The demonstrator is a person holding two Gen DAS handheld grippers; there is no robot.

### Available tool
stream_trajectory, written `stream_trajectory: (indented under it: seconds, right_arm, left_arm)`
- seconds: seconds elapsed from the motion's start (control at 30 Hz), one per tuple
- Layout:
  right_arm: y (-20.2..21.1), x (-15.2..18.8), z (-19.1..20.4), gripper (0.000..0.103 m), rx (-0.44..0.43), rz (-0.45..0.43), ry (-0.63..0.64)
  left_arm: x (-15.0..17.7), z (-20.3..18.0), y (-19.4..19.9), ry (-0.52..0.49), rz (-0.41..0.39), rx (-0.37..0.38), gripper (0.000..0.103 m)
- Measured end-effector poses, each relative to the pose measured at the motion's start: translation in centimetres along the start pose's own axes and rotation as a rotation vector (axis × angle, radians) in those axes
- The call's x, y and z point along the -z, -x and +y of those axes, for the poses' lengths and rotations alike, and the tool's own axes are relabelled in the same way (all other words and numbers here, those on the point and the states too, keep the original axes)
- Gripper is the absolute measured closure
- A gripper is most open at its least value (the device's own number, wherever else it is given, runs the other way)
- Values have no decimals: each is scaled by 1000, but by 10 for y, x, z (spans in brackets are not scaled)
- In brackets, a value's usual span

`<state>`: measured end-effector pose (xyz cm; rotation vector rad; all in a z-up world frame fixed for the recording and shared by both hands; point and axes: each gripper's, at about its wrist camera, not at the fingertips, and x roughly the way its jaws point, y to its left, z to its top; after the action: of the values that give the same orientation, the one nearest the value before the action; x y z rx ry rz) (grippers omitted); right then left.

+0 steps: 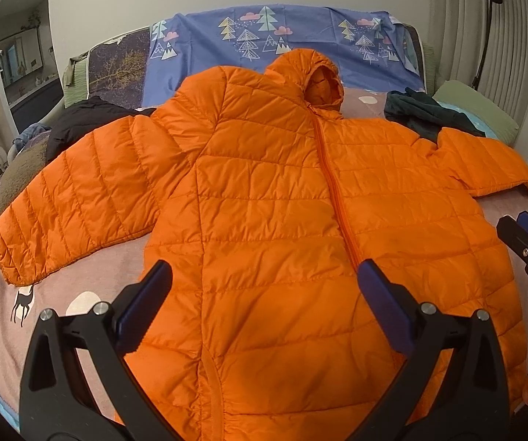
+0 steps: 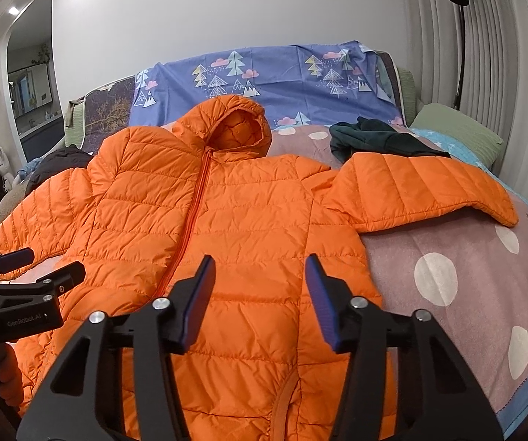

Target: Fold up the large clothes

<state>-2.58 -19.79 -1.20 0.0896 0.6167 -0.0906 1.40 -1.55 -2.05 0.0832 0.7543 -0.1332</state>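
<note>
Orange jacket (image 1: 264, 202) spread on polka-dot bedspread (image 2: 448, 257); both grippers' jaws apart, gripping nothing

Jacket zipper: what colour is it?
Orange, matching the jacket; the zipper shows best in the right wrist view.

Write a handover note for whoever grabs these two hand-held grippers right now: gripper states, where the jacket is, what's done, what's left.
Left hand-held gripper: open, empty, over the lower front of the orange puffer jacket.
Right hand-held gripper: jaws apart, nothing pinched, over the jacket's lower front on the other side of the zip.
Jacket: flat on the bed, front up, zipped, hood toward the headboard, both sleeves spread out.
Nearby: dark green garment and black garment beyond the sleeves.
Done: jacket laid out.
Left: every fold; probably sleeves in first.
</note>
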Motion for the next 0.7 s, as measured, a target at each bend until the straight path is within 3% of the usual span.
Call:
stream_trajectory:
  seconds: [0.33,0.5,0.7]
  right_arm:
    - [-13,4,0,59,-37,70,-12]
    - [-10,6,-5,71,-37,57,-32]
    - [-9,6,-4,75,-34,45,5]
  left_arm:
    - [-1,4,1,15,-2,-4,2]
    - [-1,2,2,6,-4,-16,2]
    - [3,7,4,32,-11,27,2]
